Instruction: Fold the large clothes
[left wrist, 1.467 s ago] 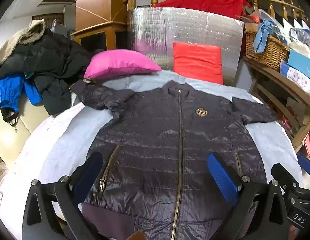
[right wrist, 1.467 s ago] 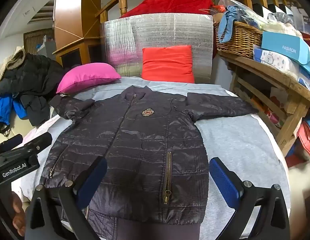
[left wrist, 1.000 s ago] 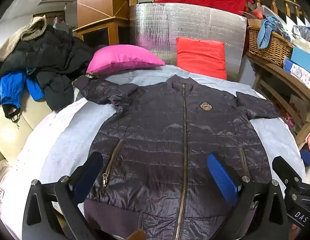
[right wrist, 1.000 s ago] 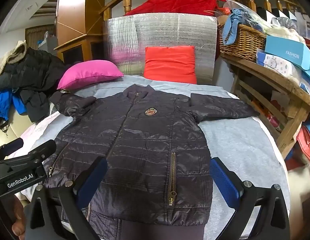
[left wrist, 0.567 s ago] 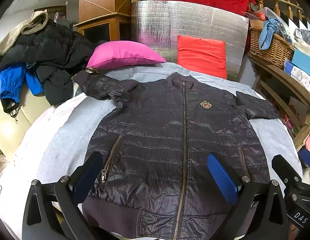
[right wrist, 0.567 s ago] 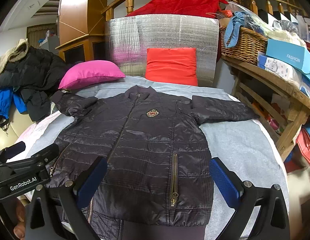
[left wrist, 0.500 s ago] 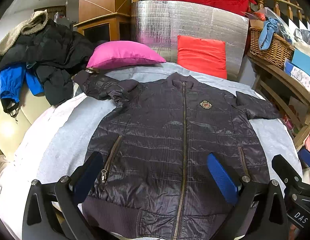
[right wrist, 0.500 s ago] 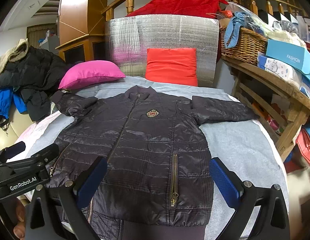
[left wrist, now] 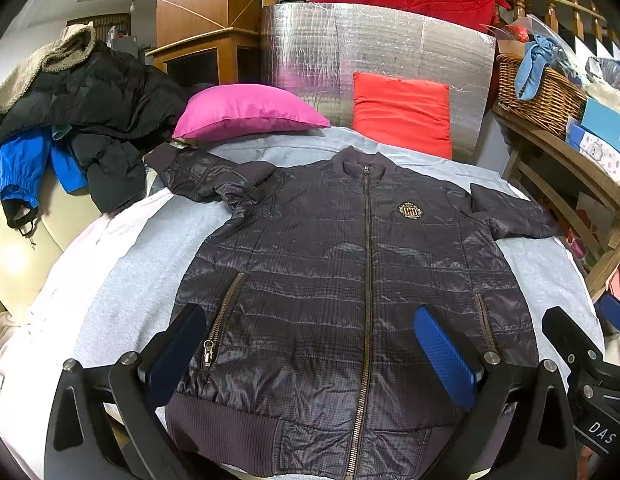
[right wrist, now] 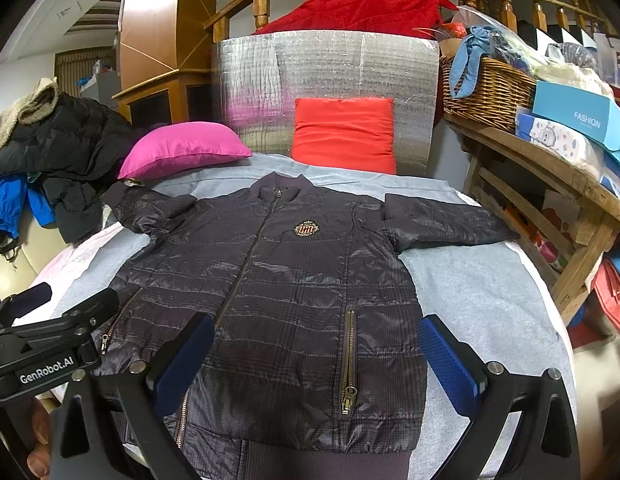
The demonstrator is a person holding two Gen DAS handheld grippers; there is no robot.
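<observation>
A dark quilted jacket (left wrist: 349, 280) (right wrist: 278, 280) lies flat and zipped on a grey-covered bed (left wrist: 150, 248) (right wrist: 481, 292), collar away from me, both sleeves spread out sideways. Its left sleeve (left wrist: 198, 178) is bunched near the pink pillow. My left gripper (left wrist: 310, 344) hovers open above the hem, fingers wide apart, nothing between them. My right gripper (right wrist: 315, 352) is open too, over the lower right half with the zip pocket (right wrist: 347, 360) between its fingers. The left gripper's body (right wrist: 50, 352) shows at the left in the right wrist view.
A pink pillow (left wrist: 246, 112) and a red cushion (left wrist: 401, 116) lean against a silver foil panel (left wrist: 373, 52) at the head. A pile of dark and blue clothes (left wrist: 70, 120) sits at left. A wooden shelf with a wicker basket (right wrist: 485, 88) and boxes (right wrist: 577, 120) stands right.
Both grippers have drawn back slightly and risen, so more of the jacket's hem shows. The jacket has not moved and both grippers stay open.
</observation>
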